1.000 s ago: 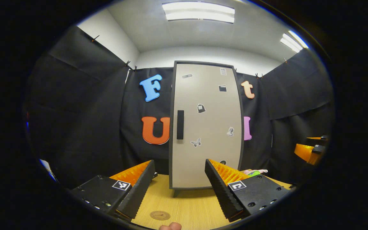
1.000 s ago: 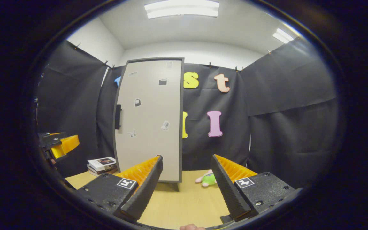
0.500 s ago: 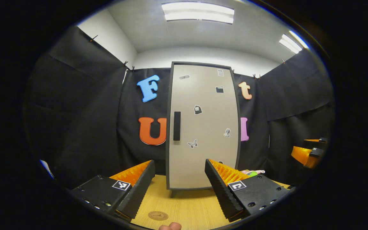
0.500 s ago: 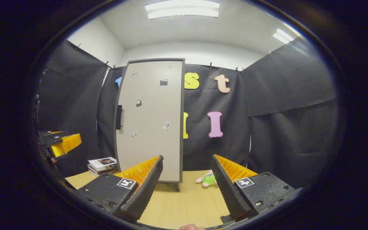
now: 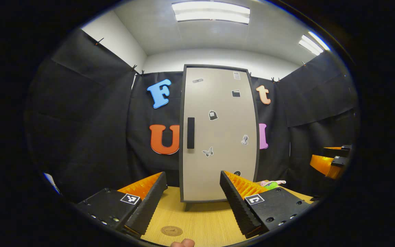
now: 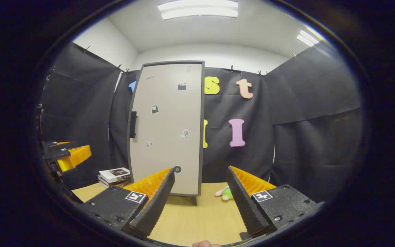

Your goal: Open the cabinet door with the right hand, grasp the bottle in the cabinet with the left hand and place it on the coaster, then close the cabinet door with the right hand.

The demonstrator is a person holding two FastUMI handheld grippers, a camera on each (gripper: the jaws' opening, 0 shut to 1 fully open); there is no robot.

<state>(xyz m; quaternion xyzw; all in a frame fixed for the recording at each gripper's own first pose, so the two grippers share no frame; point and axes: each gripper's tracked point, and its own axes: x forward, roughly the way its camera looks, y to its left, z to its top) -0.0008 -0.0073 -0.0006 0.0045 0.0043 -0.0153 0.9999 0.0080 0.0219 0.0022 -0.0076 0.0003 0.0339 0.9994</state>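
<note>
Both grippers are hovering over the table (image 5: 201, 219), well short of the cabinet (image 5: 218, 133), whose door is standing shut. The right gripper (image 6: 199, 192) is spreading its fingers wide on nothing, the handle (image 6: 133, 124) sitting up and to the left of them, on the door's far edge. The risk lies there: a straight reach would likely be meeting flat door panel rather than the handle, and a pull from a skewed grip could be slipping off or rocking the tall cabinet on its feet. The left gripper (image 5: 193, 195) is also gaping wide and empty, with the coaster (image 5: 171, 230) lying on the table just below and between its fingers. The bottle is hiding behind the shut door.
</note>
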